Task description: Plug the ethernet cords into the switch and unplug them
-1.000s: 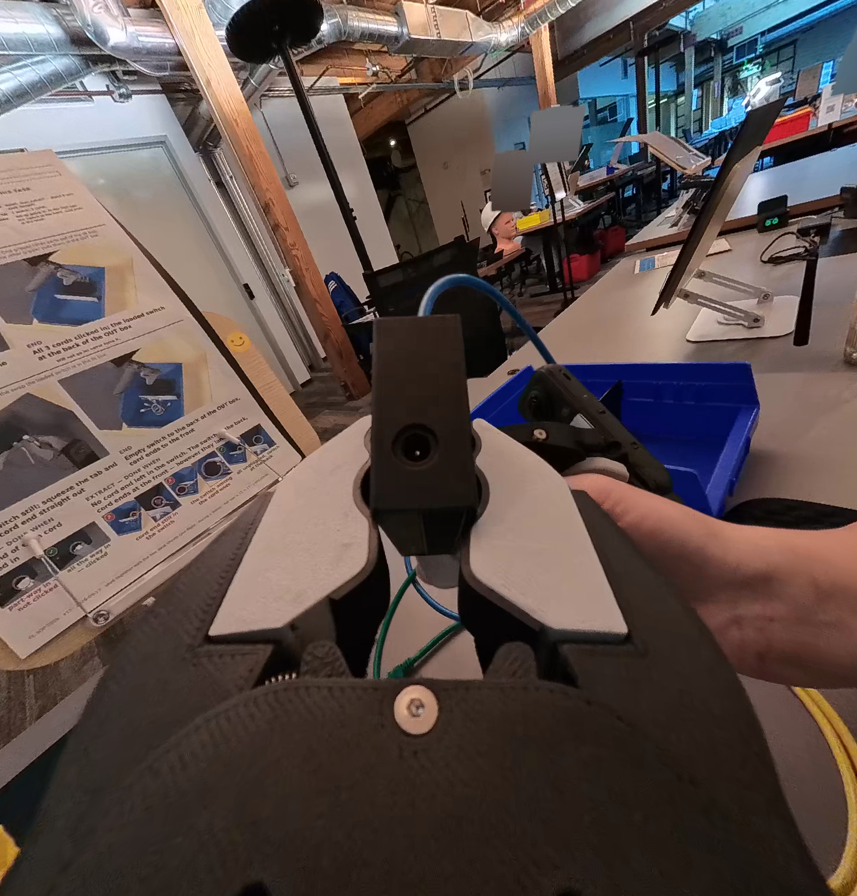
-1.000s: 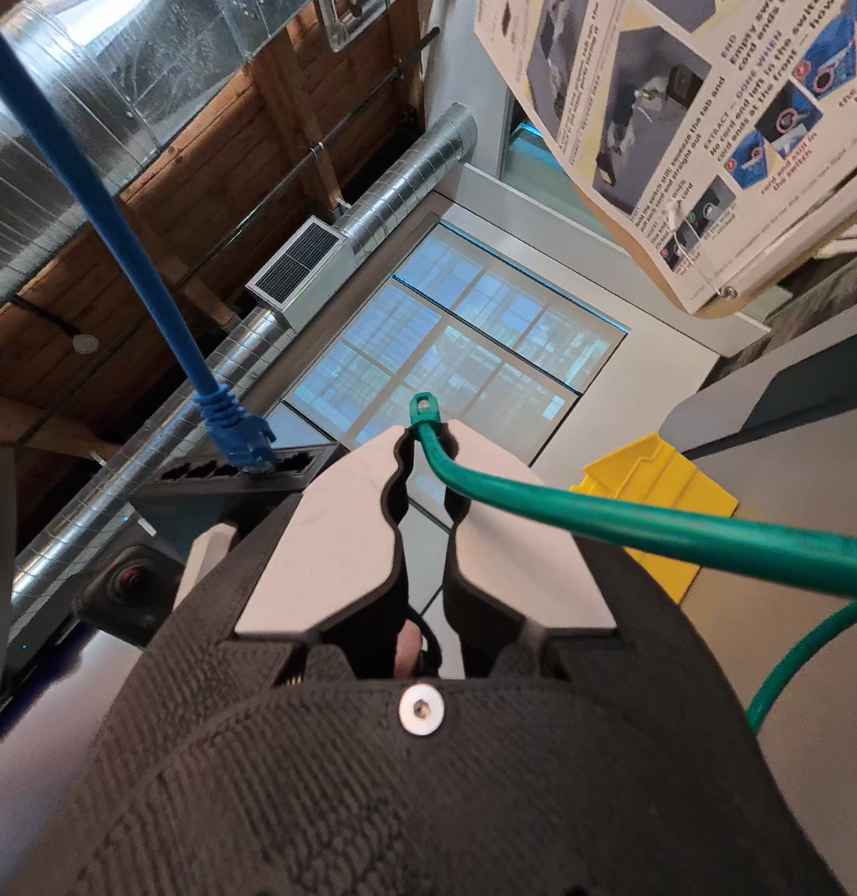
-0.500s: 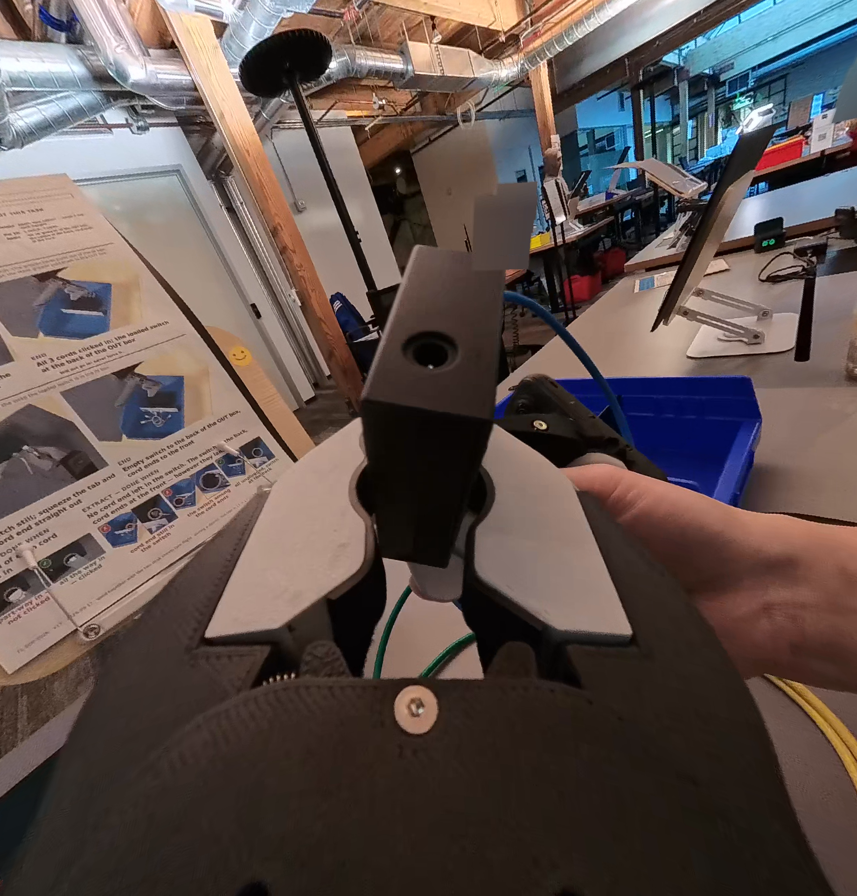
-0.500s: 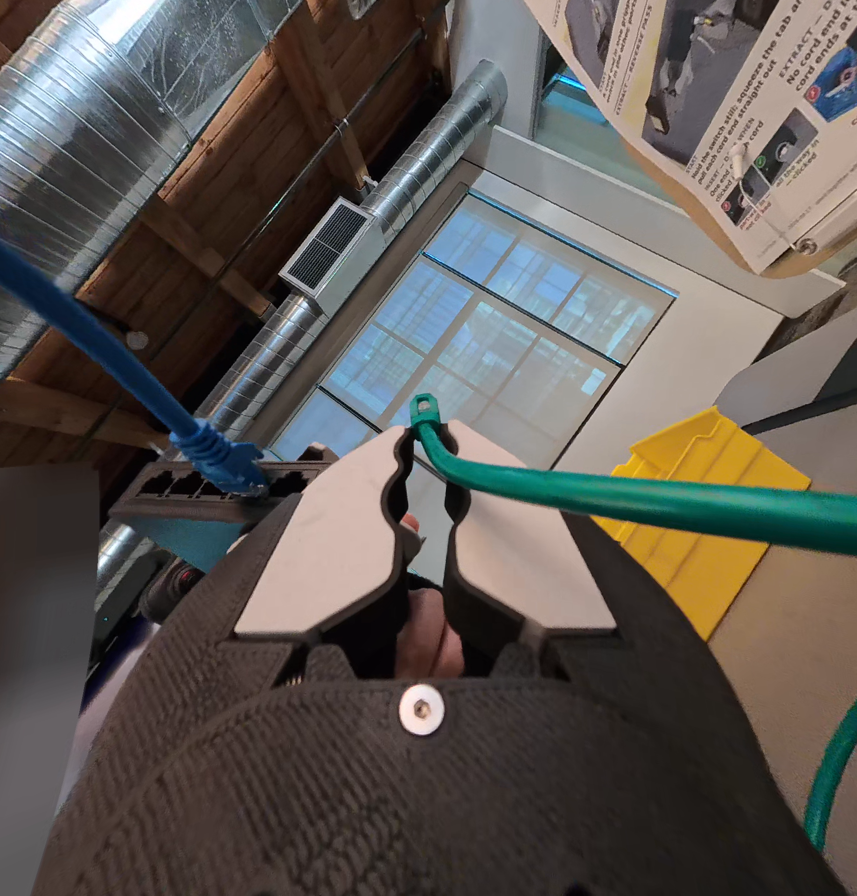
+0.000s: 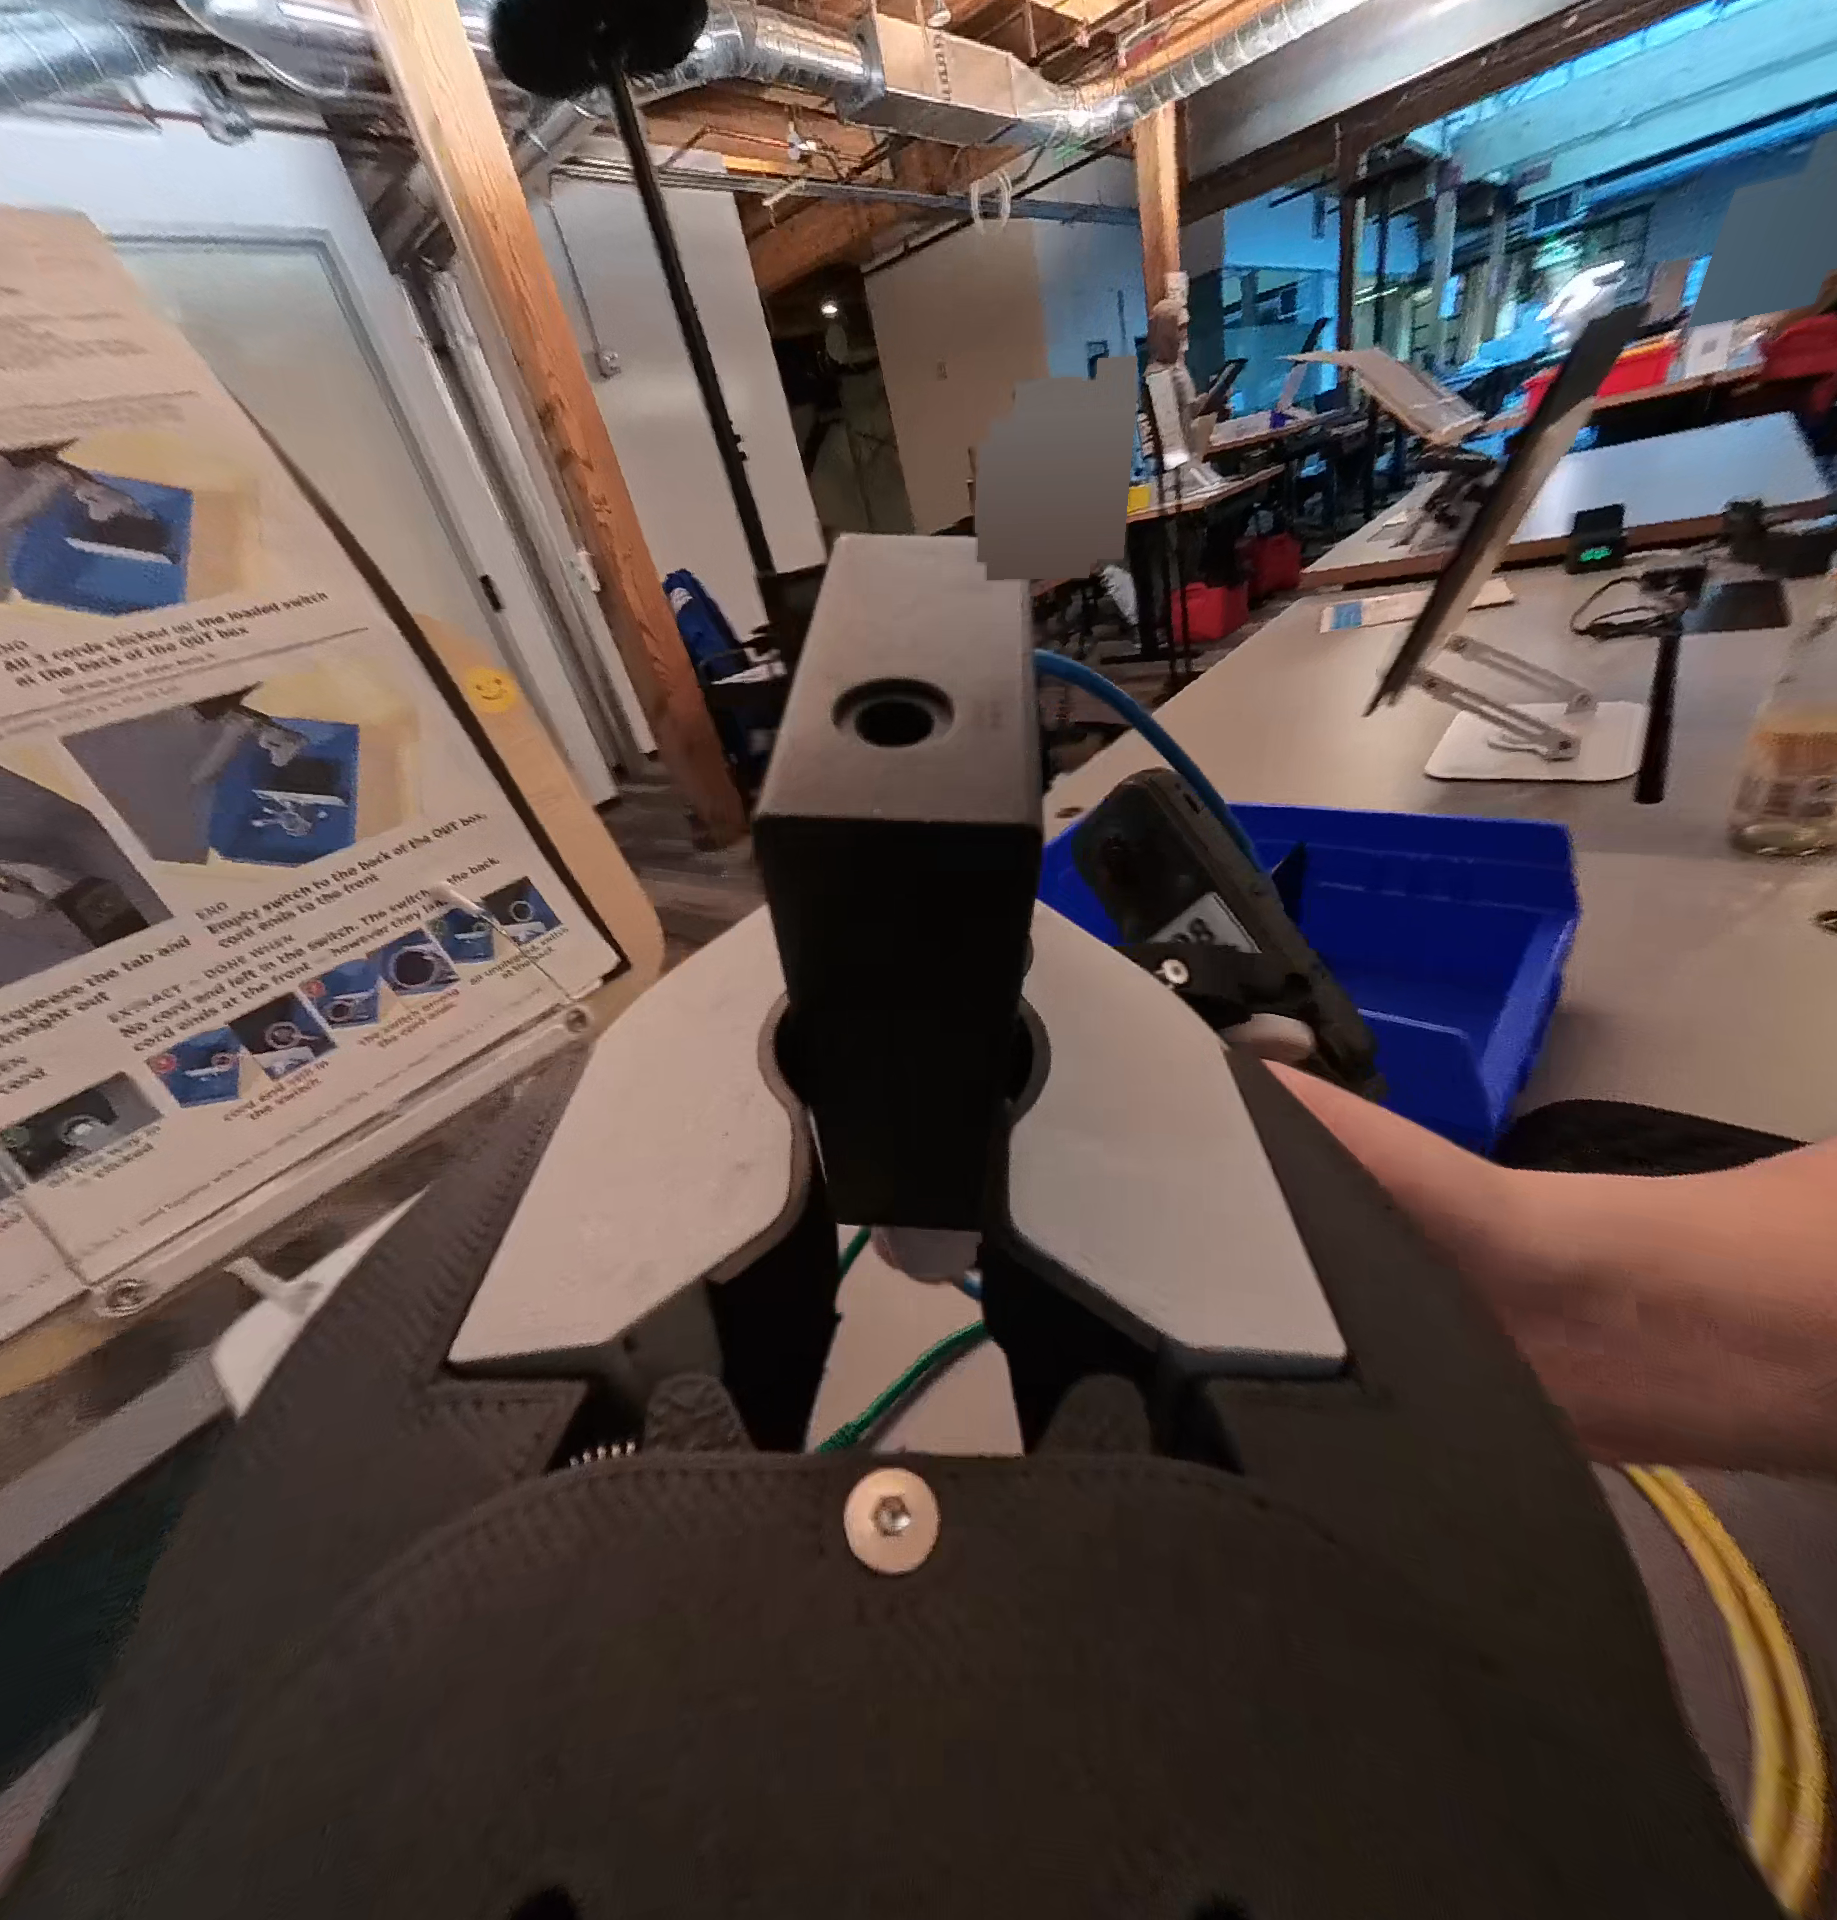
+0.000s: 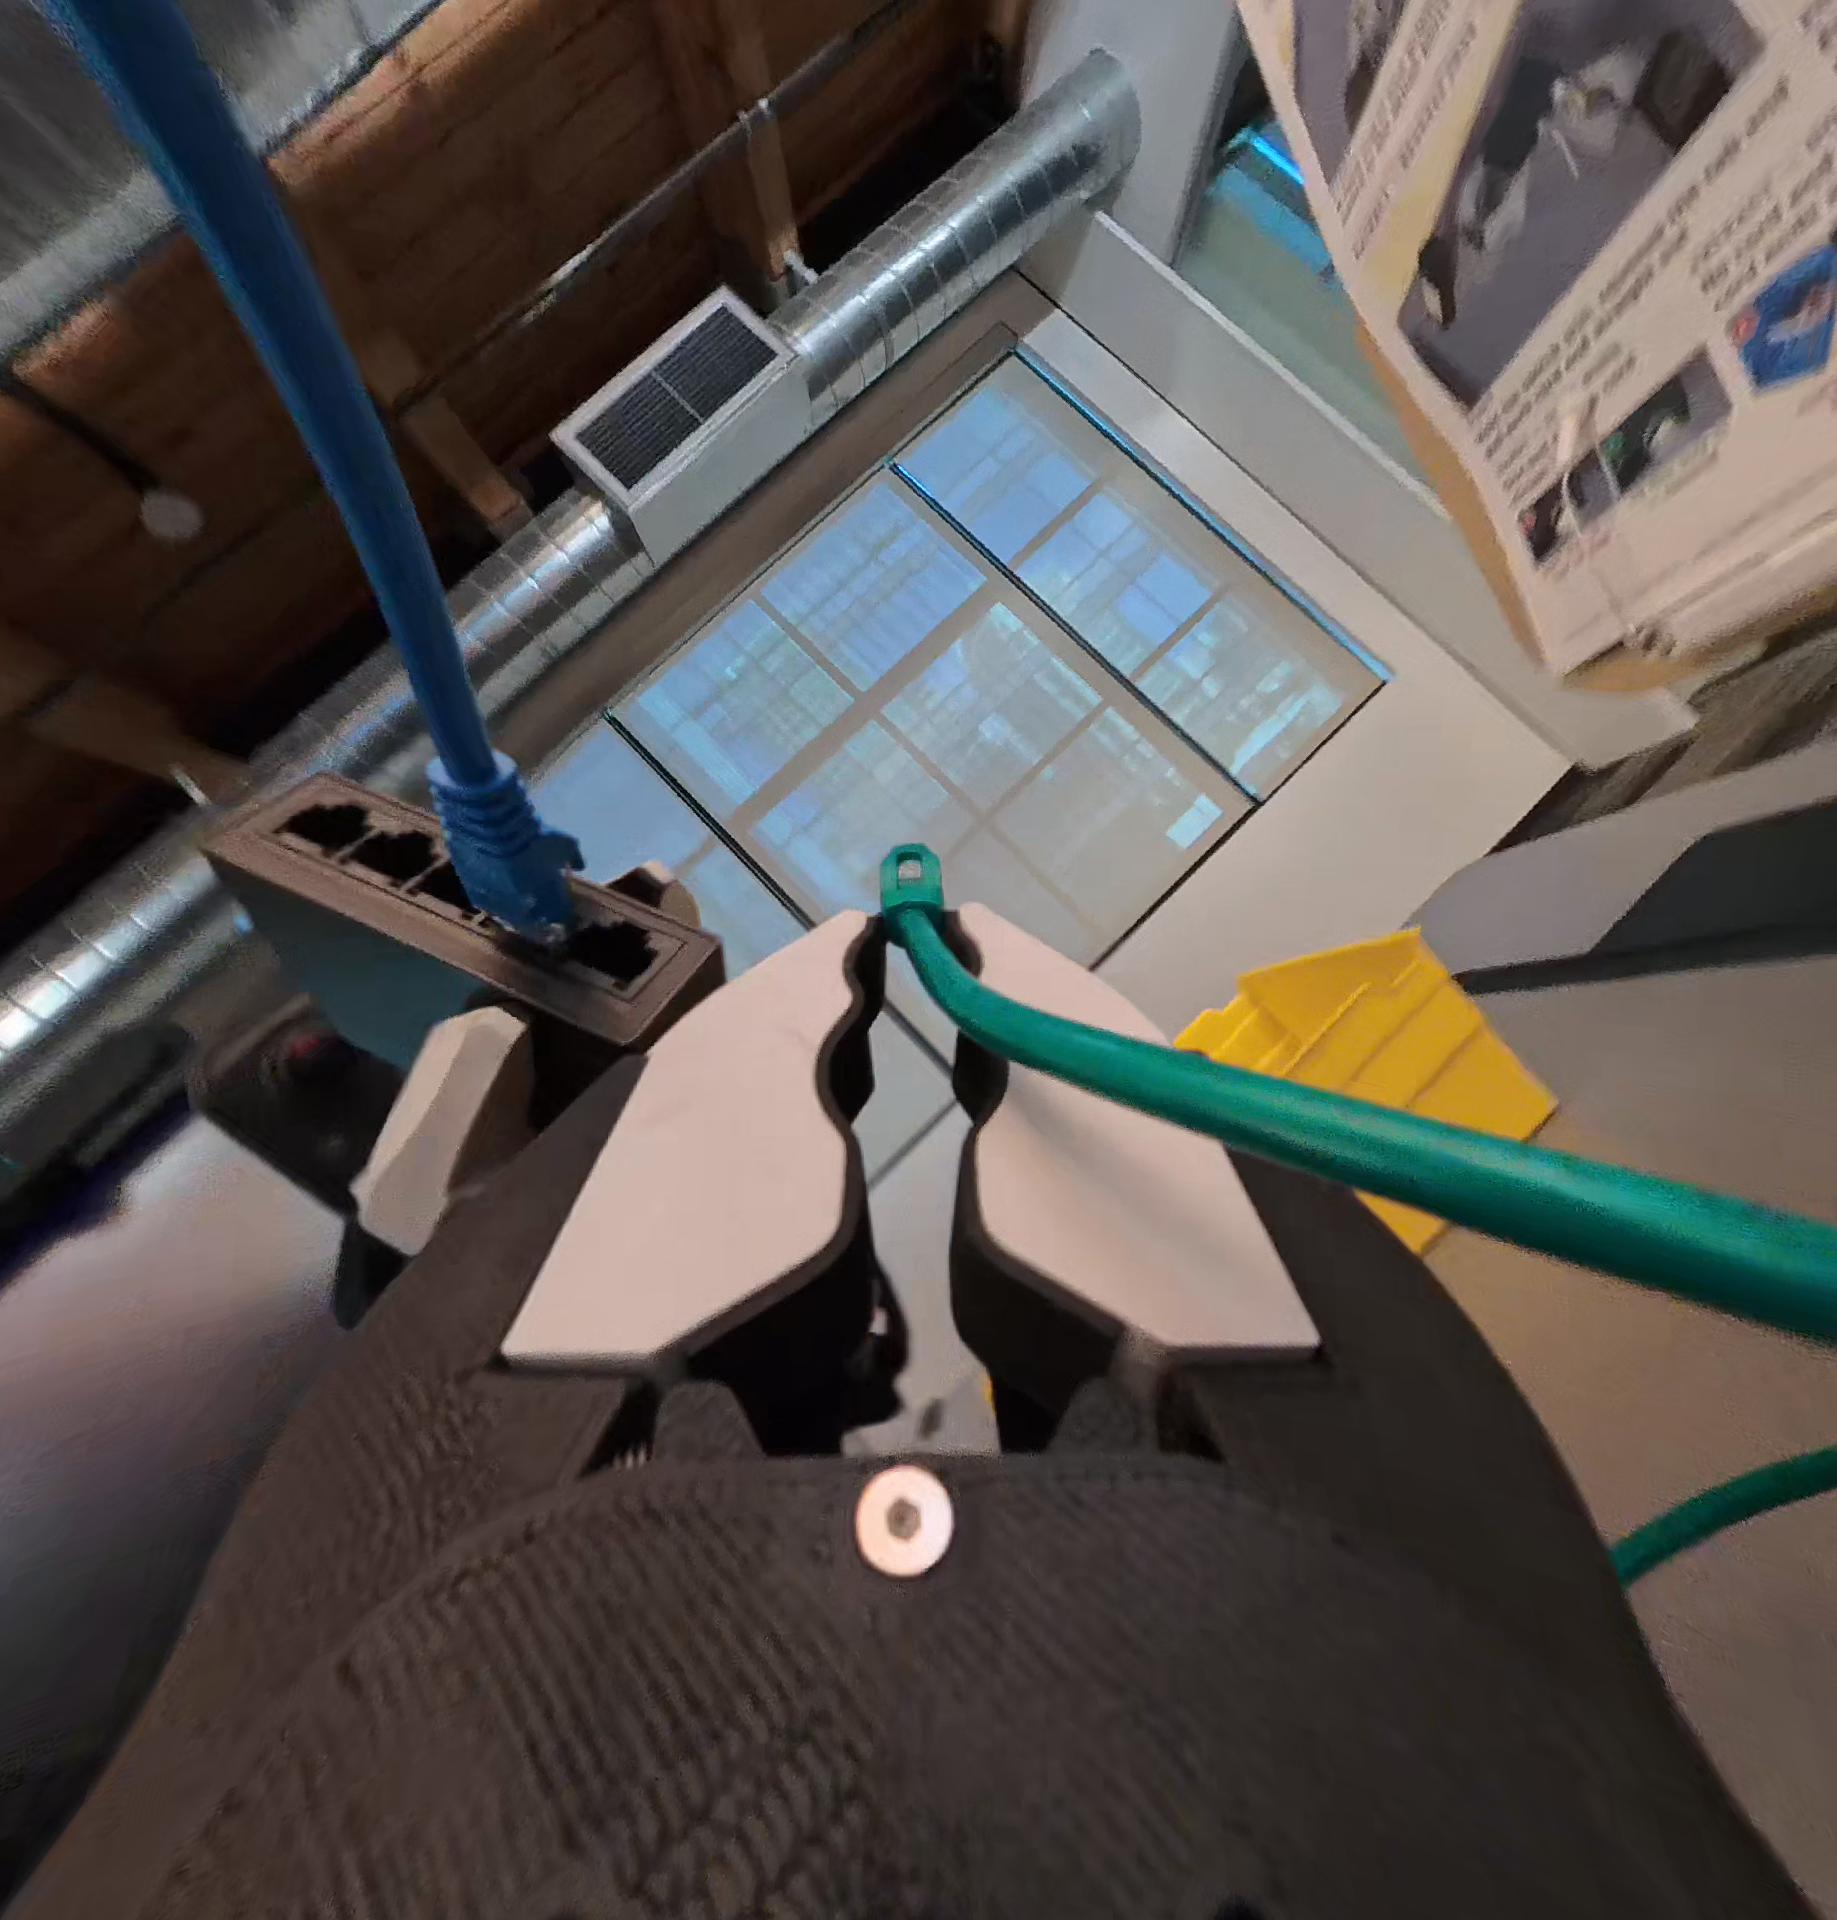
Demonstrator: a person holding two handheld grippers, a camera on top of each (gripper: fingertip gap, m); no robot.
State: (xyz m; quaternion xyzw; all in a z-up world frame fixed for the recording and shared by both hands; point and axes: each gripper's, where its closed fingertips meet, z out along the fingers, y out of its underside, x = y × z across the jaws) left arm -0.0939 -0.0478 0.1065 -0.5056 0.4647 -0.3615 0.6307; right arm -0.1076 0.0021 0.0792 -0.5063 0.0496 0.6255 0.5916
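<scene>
Between left jaws: boxy matte switch [image 5: 898,862] (upright) | right: smooth green cord [image 6: 1309,1127]

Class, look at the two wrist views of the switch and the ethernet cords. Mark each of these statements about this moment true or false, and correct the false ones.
1. The left gripper is shut on the switch. True.
2. The blue cord is plugged into a port of the switch. True.
3. The right gripper holds the yellow cord. False: it is shut on the green cord, near its connector end; the yellow cord lies on the table.
4. The green cord's connector is already seated in the switch. False: it is held in the air, to the right of the switch.
5. Several ports of the switch stand empty. True.
</scene>
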